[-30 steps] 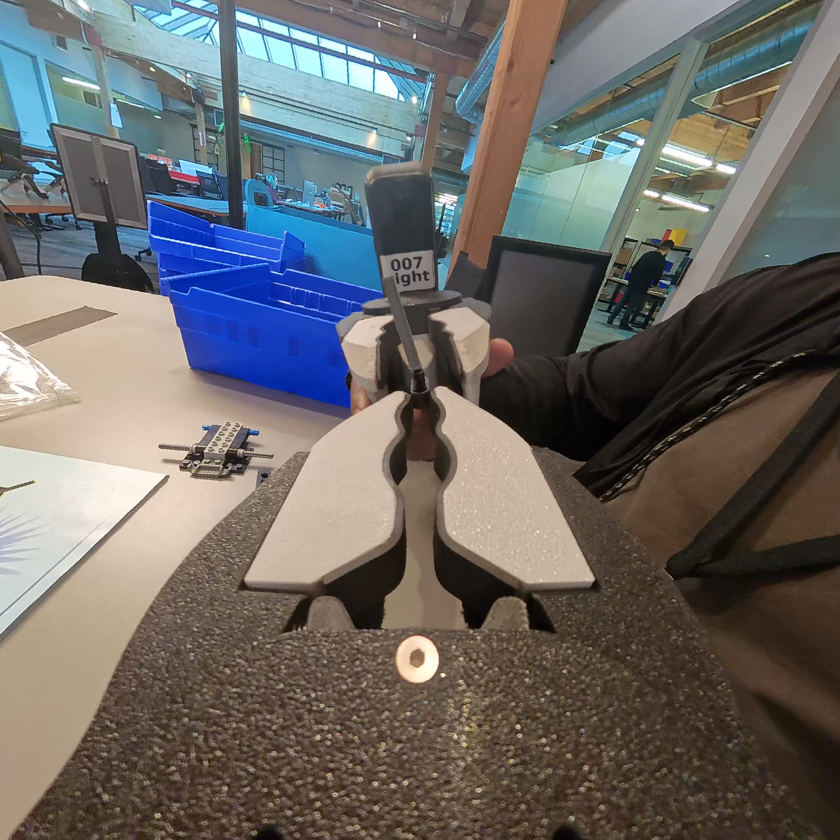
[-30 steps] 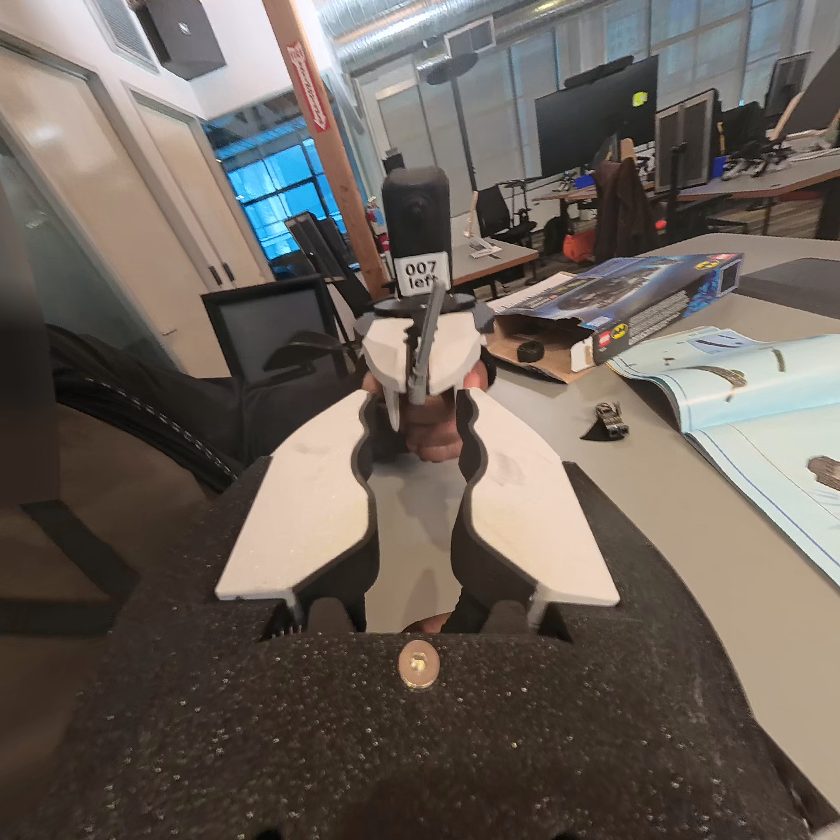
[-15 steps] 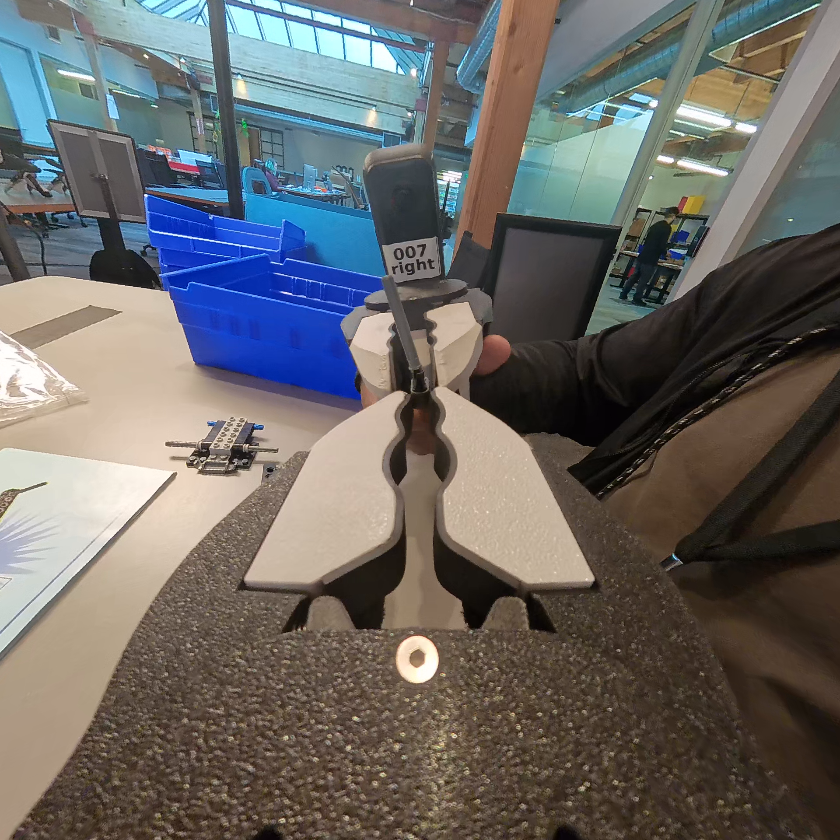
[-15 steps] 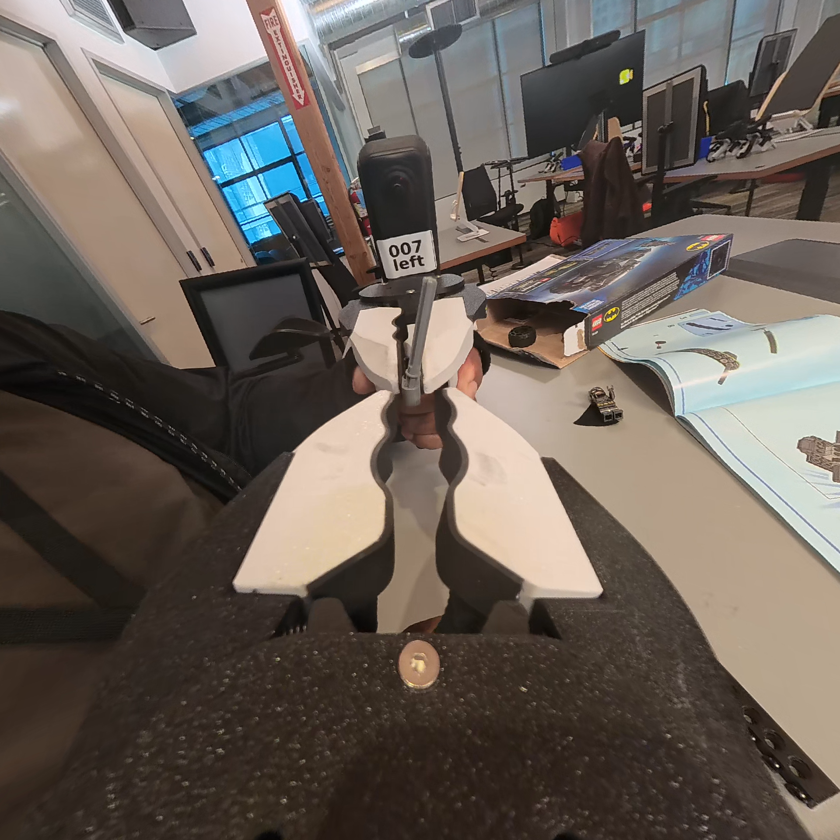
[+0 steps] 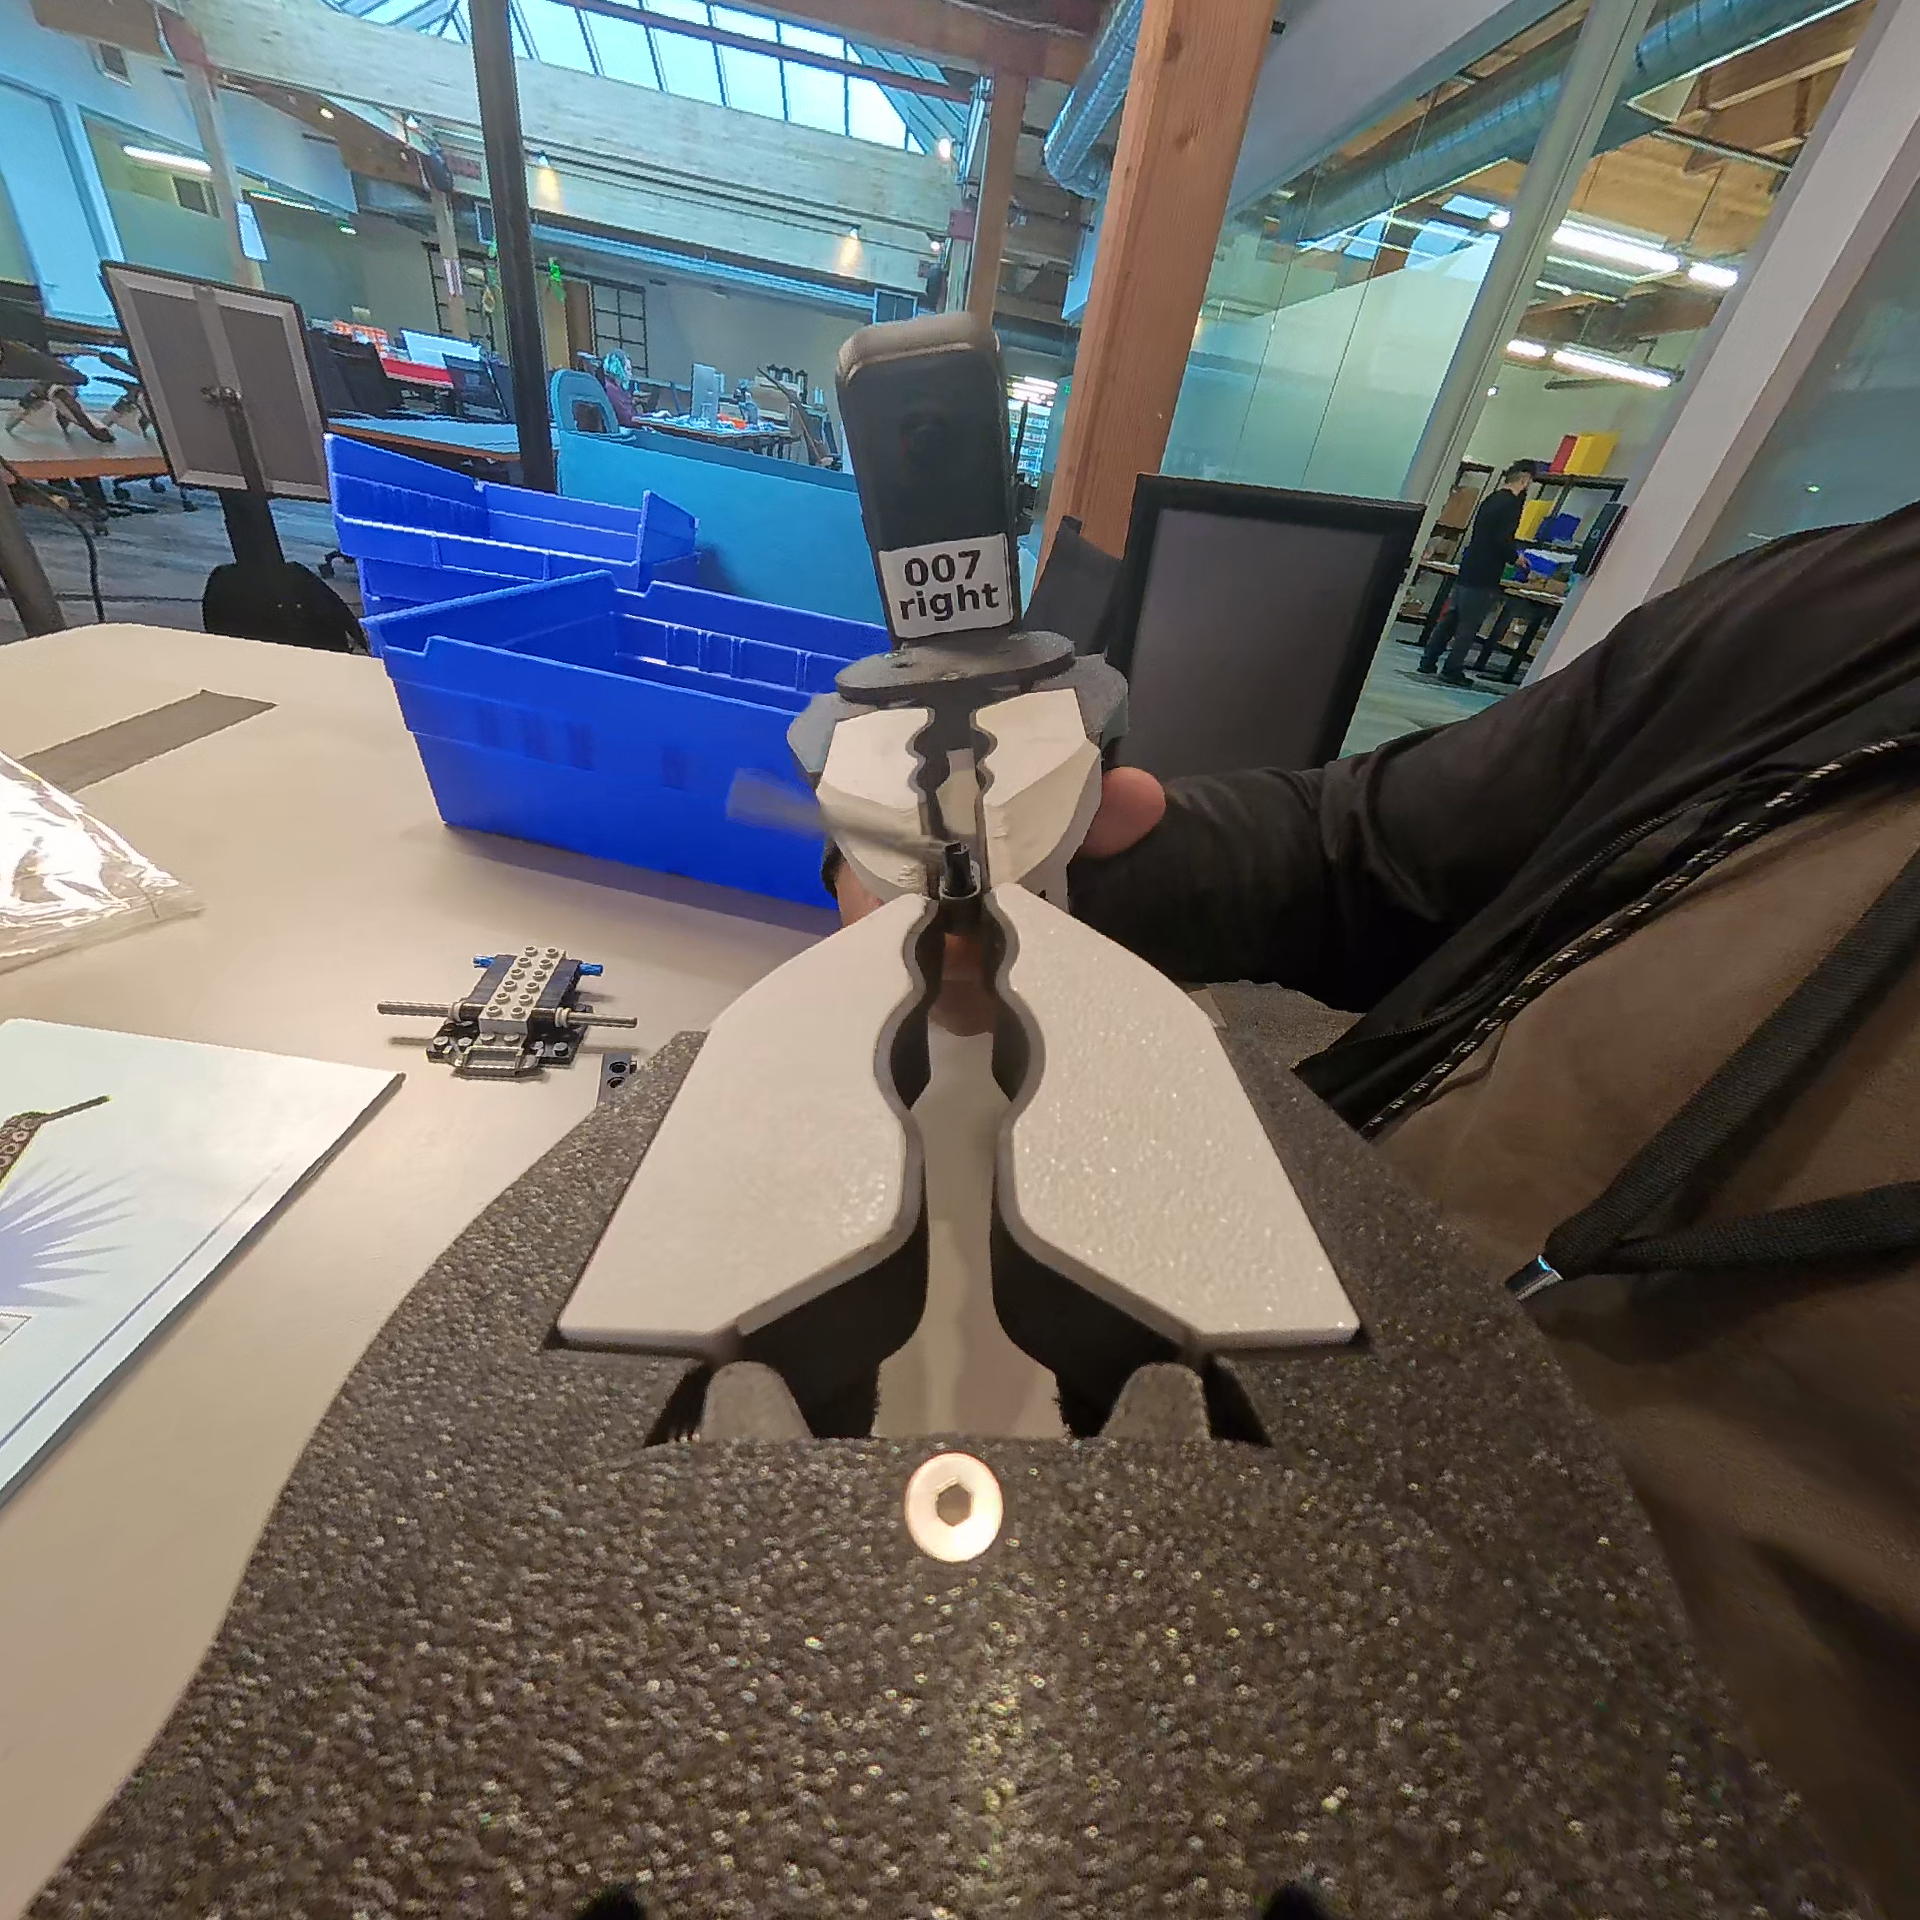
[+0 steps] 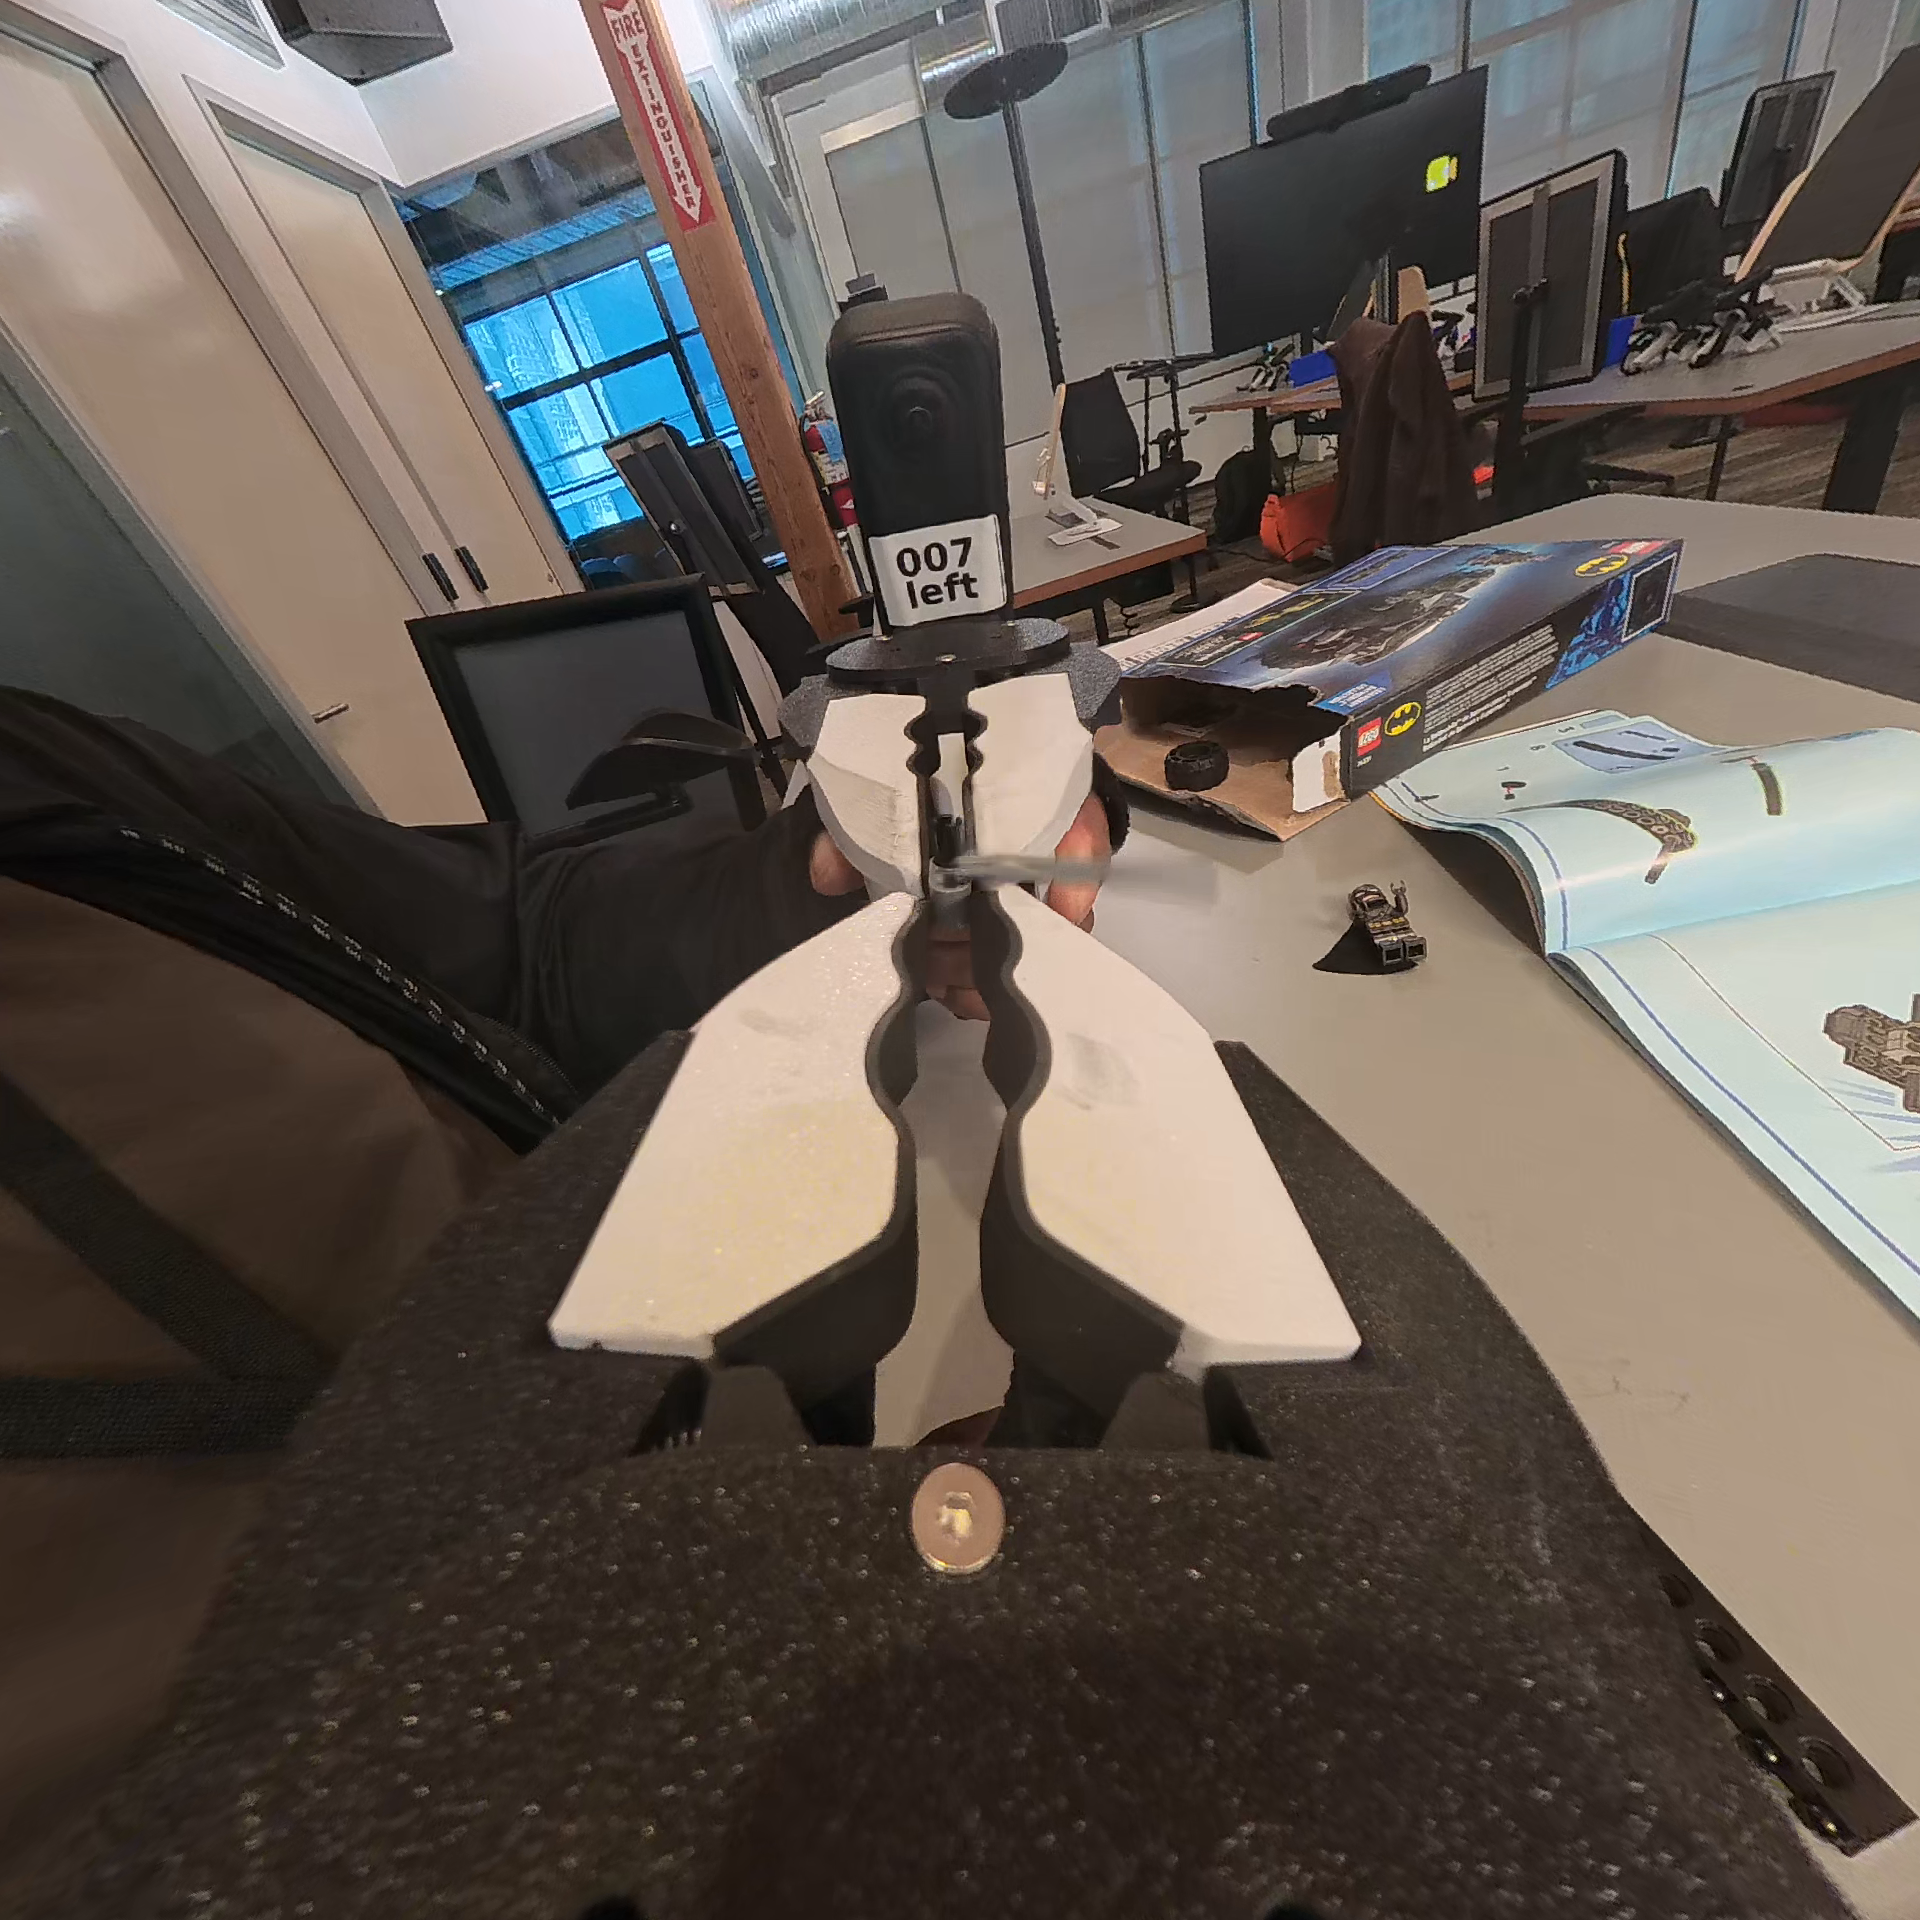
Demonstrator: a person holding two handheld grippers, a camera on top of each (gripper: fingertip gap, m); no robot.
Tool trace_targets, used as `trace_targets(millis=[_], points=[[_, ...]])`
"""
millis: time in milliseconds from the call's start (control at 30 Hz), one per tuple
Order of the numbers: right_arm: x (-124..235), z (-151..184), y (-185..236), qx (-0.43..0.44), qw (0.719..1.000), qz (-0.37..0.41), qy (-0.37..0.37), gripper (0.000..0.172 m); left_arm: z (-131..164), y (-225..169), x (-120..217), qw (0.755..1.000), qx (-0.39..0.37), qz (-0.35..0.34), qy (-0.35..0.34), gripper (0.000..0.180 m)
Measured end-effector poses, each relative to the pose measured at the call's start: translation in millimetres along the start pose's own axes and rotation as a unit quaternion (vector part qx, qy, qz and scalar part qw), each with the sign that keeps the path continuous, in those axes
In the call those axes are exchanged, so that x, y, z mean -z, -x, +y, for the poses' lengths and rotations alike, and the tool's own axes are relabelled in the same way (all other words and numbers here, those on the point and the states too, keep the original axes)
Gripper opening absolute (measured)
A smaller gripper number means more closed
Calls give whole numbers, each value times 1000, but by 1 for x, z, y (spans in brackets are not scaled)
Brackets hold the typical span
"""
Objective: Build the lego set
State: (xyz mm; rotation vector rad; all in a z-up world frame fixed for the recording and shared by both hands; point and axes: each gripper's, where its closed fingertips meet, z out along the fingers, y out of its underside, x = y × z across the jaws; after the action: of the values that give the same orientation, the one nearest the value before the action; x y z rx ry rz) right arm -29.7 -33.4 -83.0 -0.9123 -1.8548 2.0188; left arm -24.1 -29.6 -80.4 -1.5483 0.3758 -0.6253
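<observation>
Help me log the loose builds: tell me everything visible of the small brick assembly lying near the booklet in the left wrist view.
The small brick assembly looks like plastic: a black base plate with a grey studded plate on top. Thin grey axles stick out to its left and right, and short blue pins show at its far corners. It lies flat, studs up, on the grey table. It sits just beyond the booklet corner, in front of the blue bin, touching neither. A small black piece lies close beside it. Nothing grips it.
</observation>
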Motion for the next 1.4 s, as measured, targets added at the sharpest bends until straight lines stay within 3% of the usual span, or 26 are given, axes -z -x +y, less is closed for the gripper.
trace_targets(millis=[467, 1100, 1267, 1400], points=[[-2, 7, -15, -24, 999, 32, 6, 7, 9, 12, 2, 999, 40, -16, 11, 7], [-6, 8, -20, -52, 998, 38, -13, 8, 7, 21, 7, 998, 35, -46, -1, 7], [-10, 21, -42, -45, 992, 107, 41, 15, -6, 44, 42, 990, 53, -132, -17, 7], [-25, 48, -60, -23, 974, 155, 162, 14, 5, 52, 65, 978, 67, -199, 20, 7]])
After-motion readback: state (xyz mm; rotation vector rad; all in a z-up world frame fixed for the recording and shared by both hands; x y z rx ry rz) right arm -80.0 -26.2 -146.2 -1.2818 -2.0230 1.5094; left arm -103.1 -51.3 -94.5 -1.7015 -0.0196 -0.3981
